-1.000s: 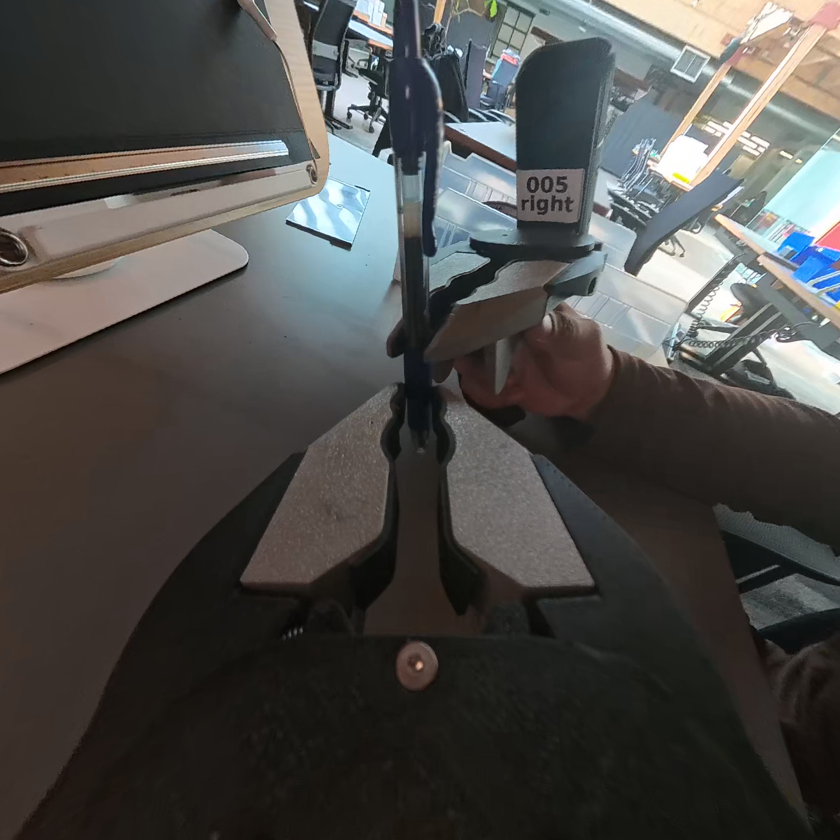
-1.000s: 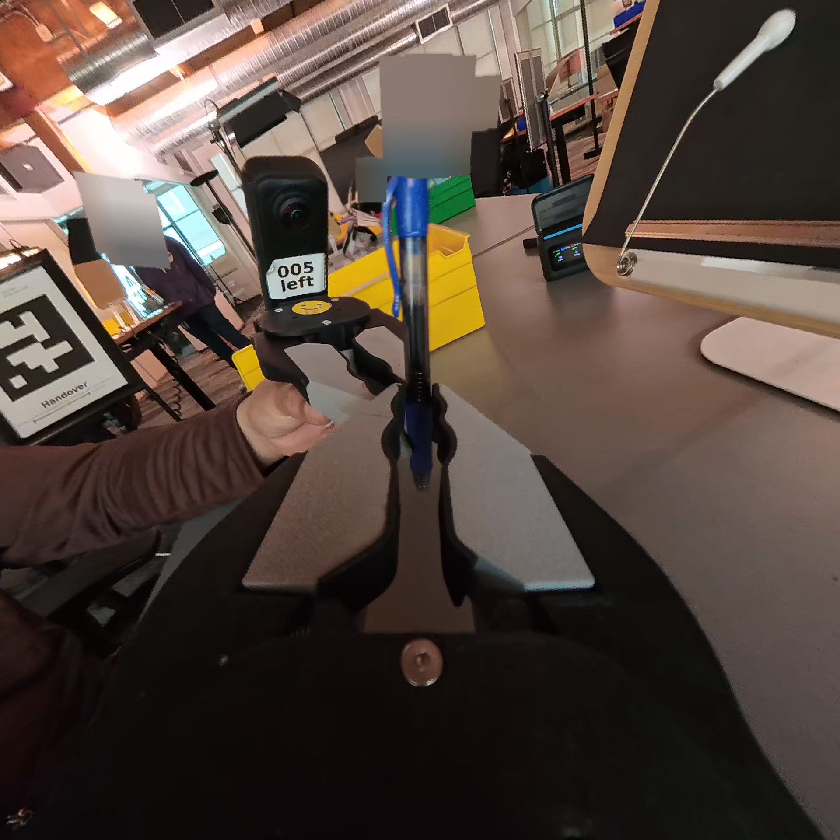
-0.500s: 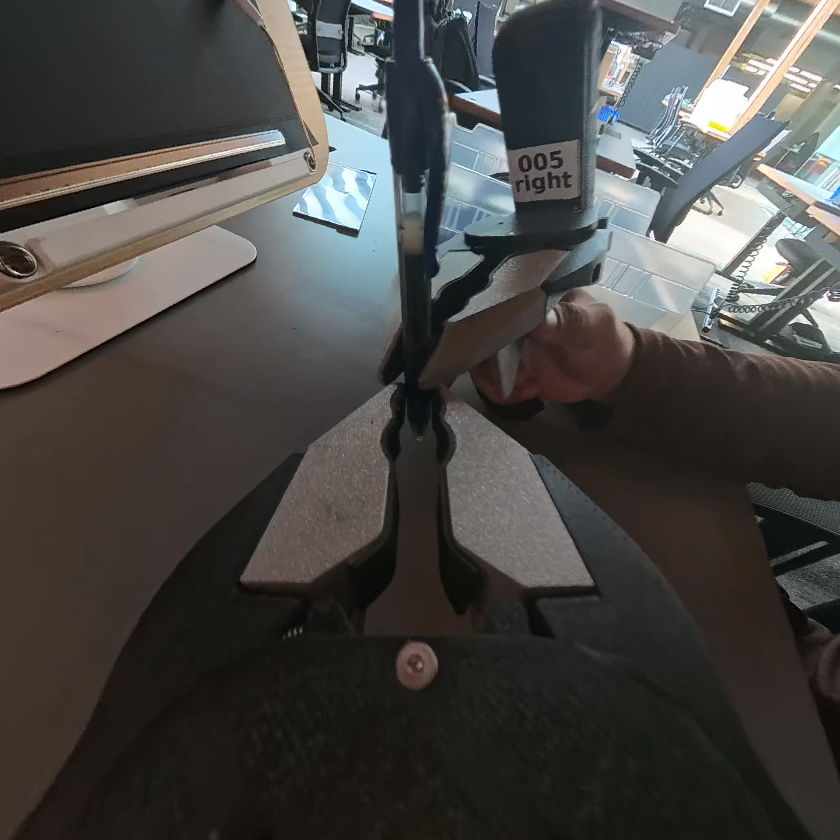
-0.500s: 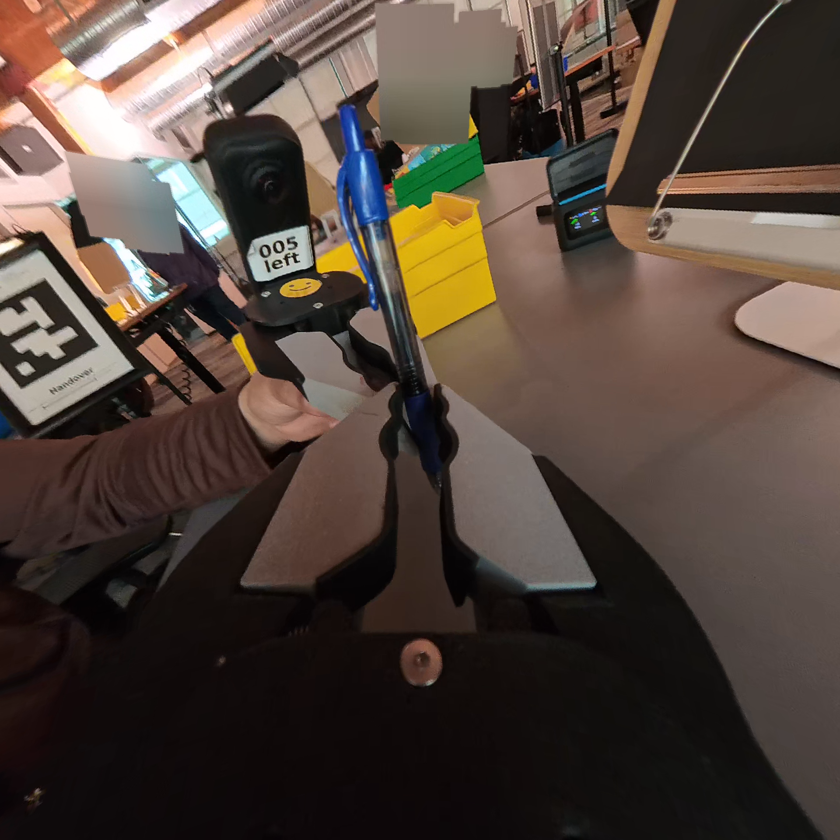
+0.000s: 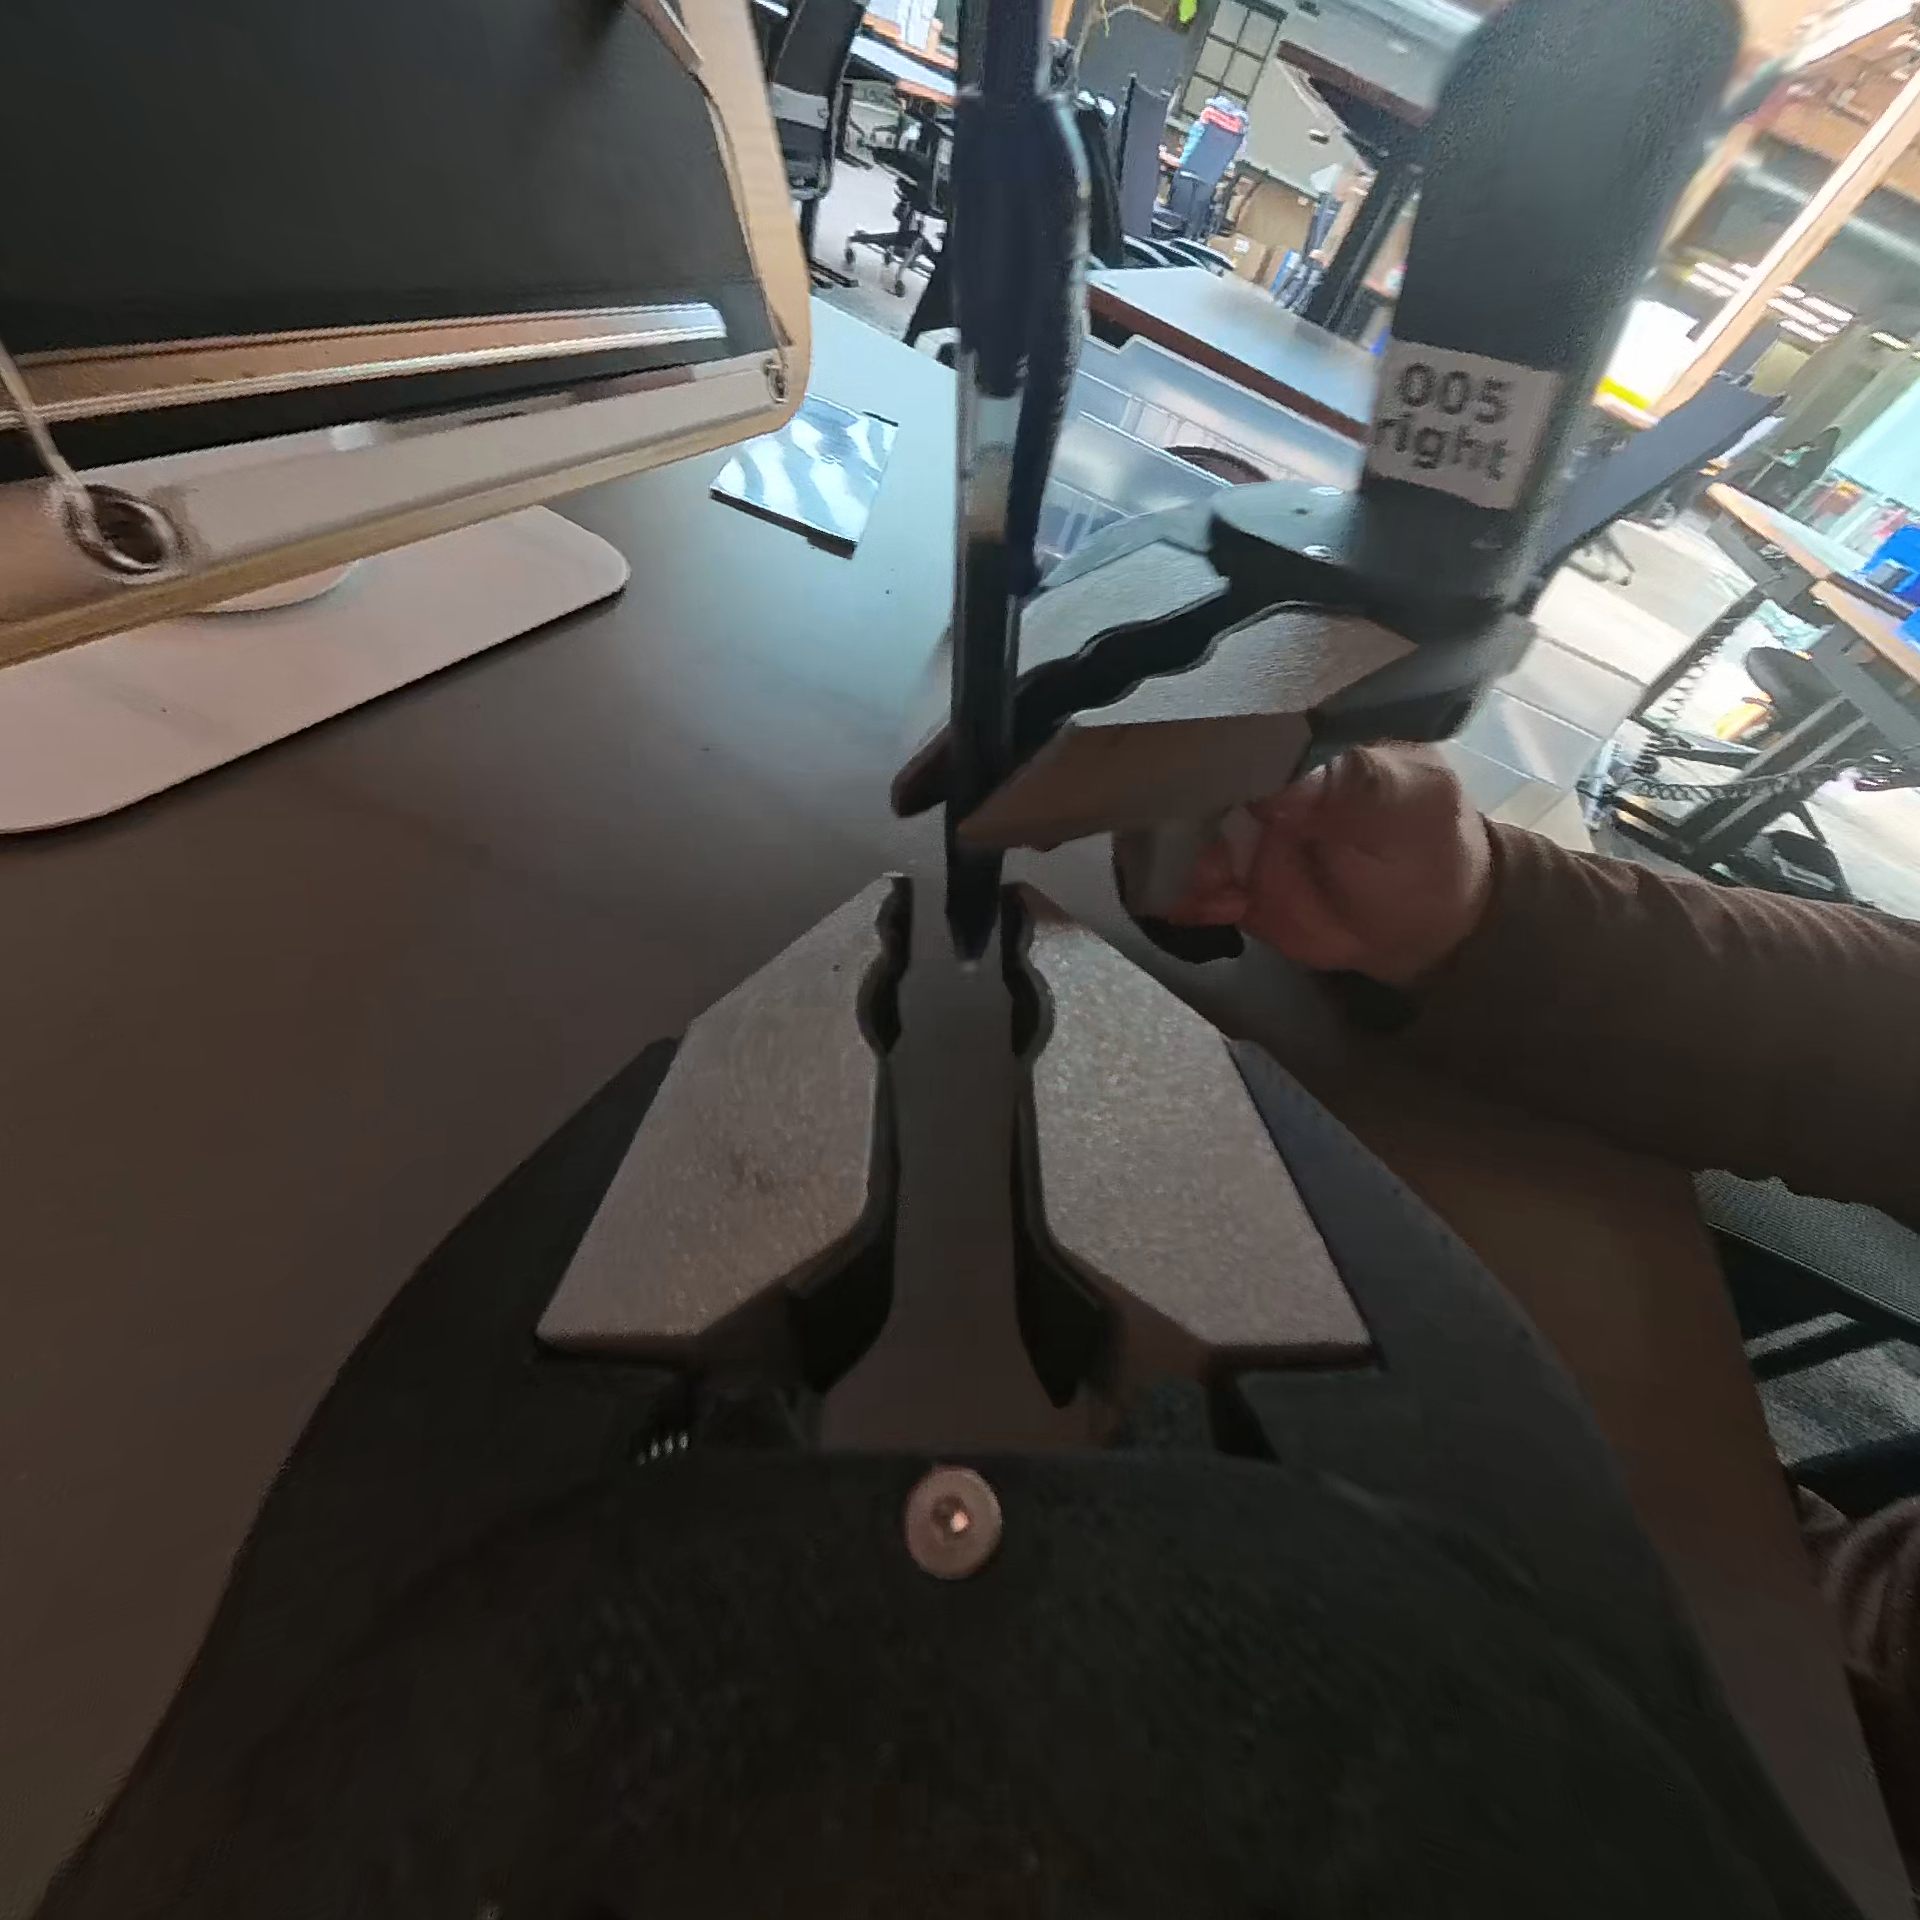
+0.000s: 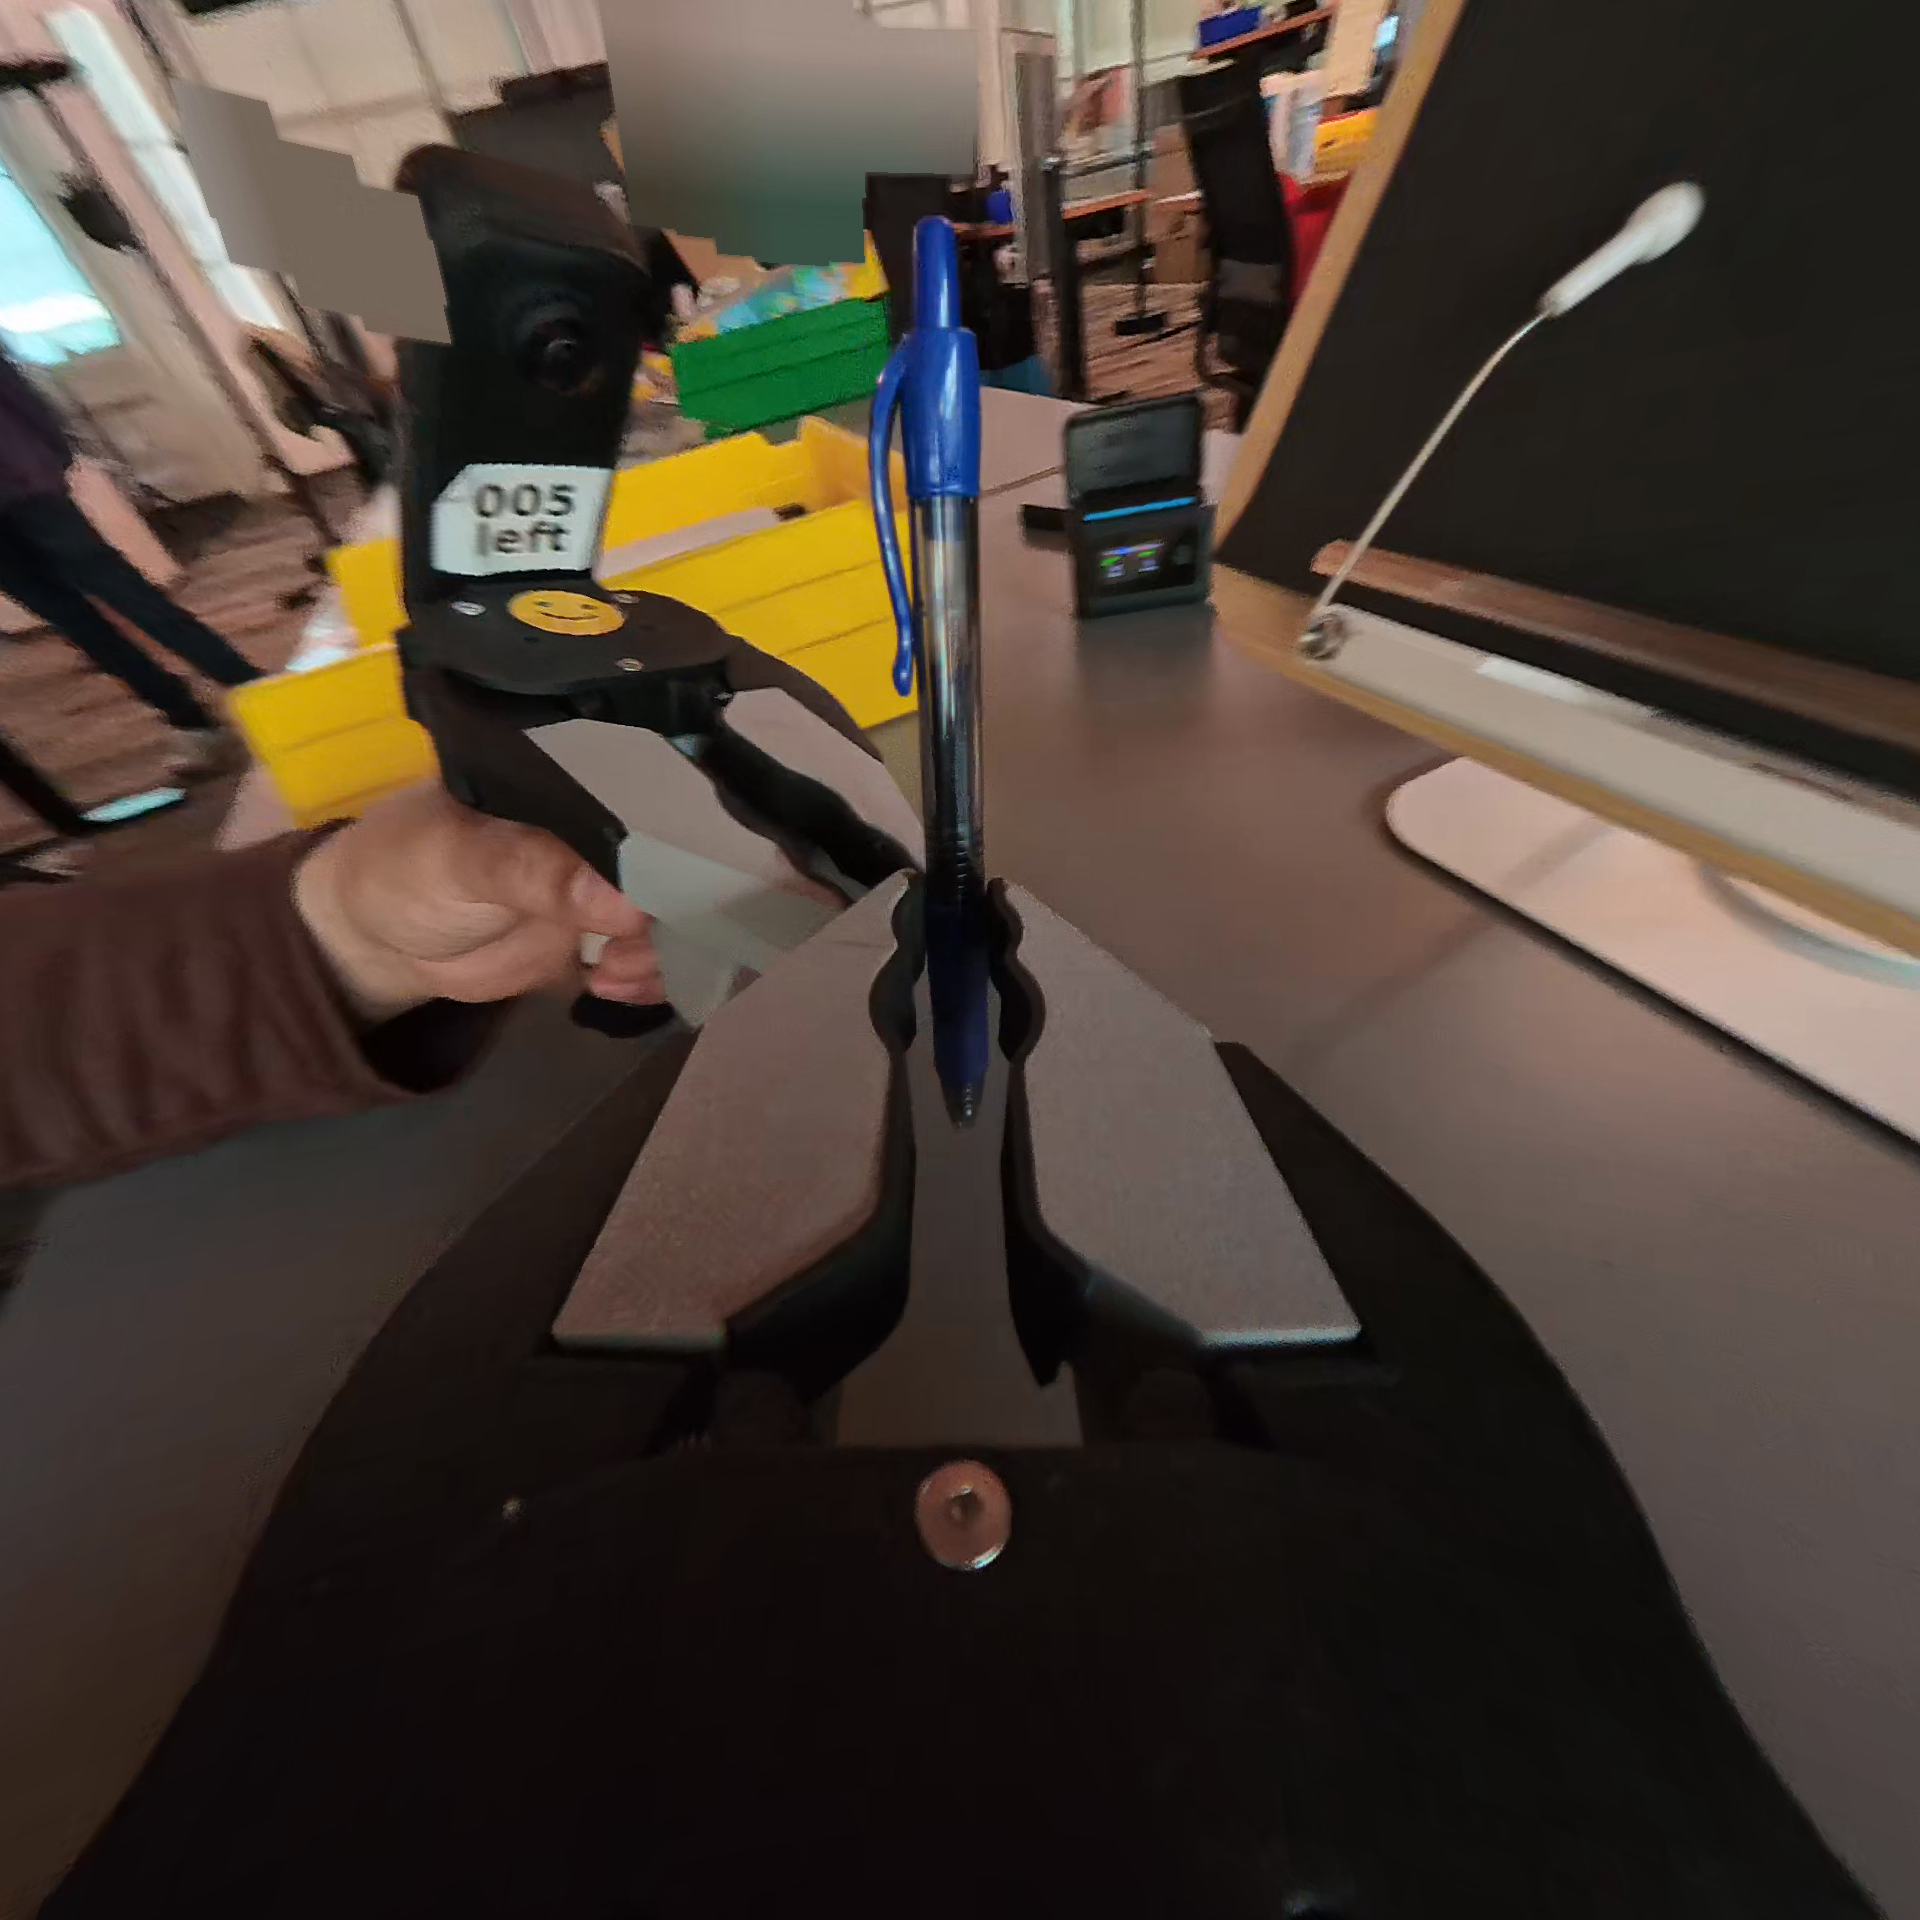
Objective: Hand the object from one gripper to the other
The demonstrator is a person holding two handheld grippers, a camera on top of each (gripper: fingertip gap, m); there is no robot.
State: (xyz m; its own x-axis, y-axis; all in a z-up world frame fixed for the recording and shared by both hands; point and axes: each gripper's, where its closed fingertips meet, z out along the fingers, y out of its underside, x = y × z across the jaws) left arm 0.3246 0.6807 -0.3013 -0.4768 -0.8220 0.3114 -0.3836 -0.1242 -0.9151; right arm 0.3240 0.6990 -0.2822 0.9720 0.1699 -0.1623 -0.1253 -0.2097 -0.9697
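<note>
A blue pen [image 6: 948, 665] with a clear barrel stands upright, tip down, above the dark table [image 6: 1299, 883]. My right gripper [image 6: 954, 914] is shut on its blue grip section. In the left wrist view the pen [image 5: 982, 623] looks dark, and the right gripper [image 5: 951, 795] clamps it from the right. My left gripper [image 5: 956, 914] is open by a narrow gap. The pen tip hangs between its fingertips and looks clear of both. The left gripper [image 6: 883, 842] also shows in the right wrist view, just behind the pen, held by a hand [image 6: 457, 914].
A monitor on a white foot stands close by [image 5: 364, 312] [image 6: 1662, 416]. Yellow bins [image 6: 727, 561], green bins [image 6: 779, 364] and a small black device [image 6: 1138, 520] sit farther back. Clear bins [image 5: 1143, 457] and a shiny flat pad [image 5: 805, 473] lie behind the grippers. A white earbud on a thin wire hangs at the monitor [image 6: 1621, 249]. The tips of both grippers are at nearly the same place. The monitor [image 6: 1621, 249] is about 20 cm from both grippers' fingertips.
My left gripper has opened and let go of the pen tip. The right gripper stays shut on the pen, which went from tilted back to upright.
</note>
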